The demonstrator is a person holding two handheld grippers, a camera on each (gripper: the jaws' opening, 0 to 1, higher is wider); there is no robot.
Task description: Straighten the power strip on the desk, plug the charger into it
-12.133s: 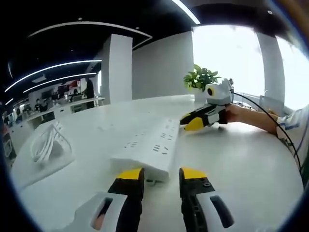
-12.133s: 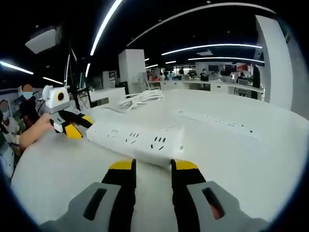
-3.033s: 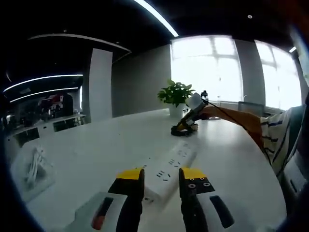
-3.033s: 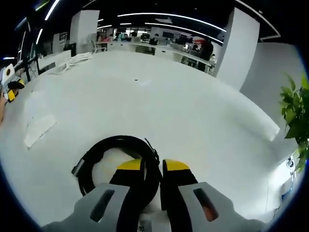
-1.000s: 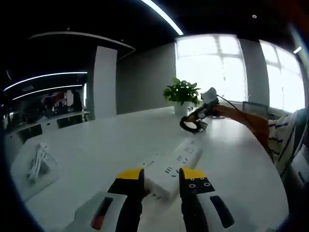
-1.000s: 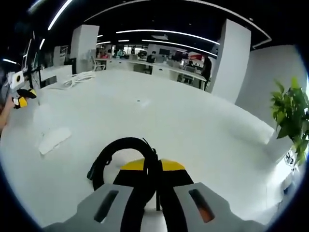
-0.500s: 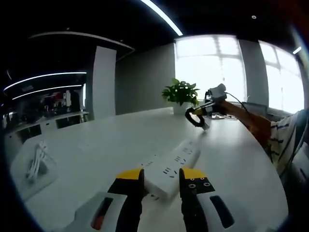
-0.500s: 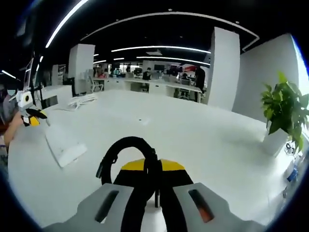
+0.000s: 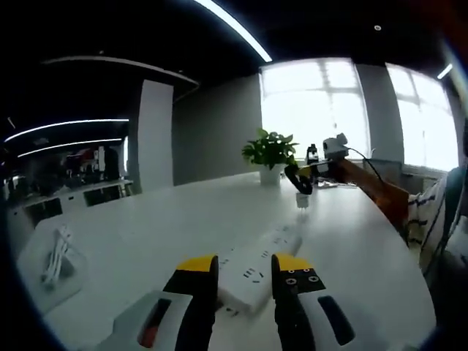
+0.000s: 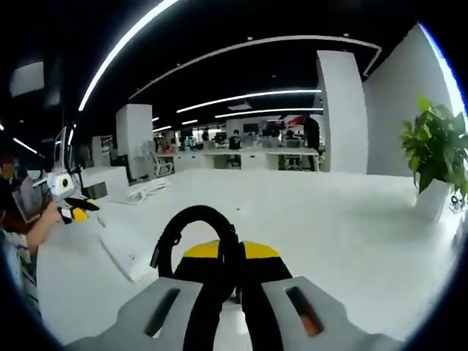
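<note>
Left gripper view: the white desk [image 9: 153, 219] runs ahead from the jaws to the far wall. The strip [image 9: 257, 268] lies flat on it, its near end between the left gripper's [image 9: 244, 265] yellow jaw tips and its length running ahead and a little right. The jaws stand narrowly apart on either side of that end; whether they press on it I cannot tell. Ahead and right of the strip's far end, the right gripper [image 9: 301, 174] hangs above the desk on a person's bare forearm, with the black cable loop and the small white charger [image 9: 302, 198] hanging under it. Just left of that gripper stands a potted plant [image 9: 269, 152]. Far to the left of the jaws, a coil of white cord [image 9: 53, 256] lies on a white sheet.

In the right gripper view, the right gripper's [image 10: 229, 257] jaws are pressed together on the black cable [image 10: 191, 237], whose loop arches up just ahead of the tips. Ahead and left of the jaws lies the strip [image 10: 126, 252], and past it the left gripper [image 10: 71, 208] in a hand. The plant [image 10: 433, 156] stands far right of the jaws. White cord [image 10: 150, 189] lies farther ahead on the desk [image 10: 344, 227].
</note>
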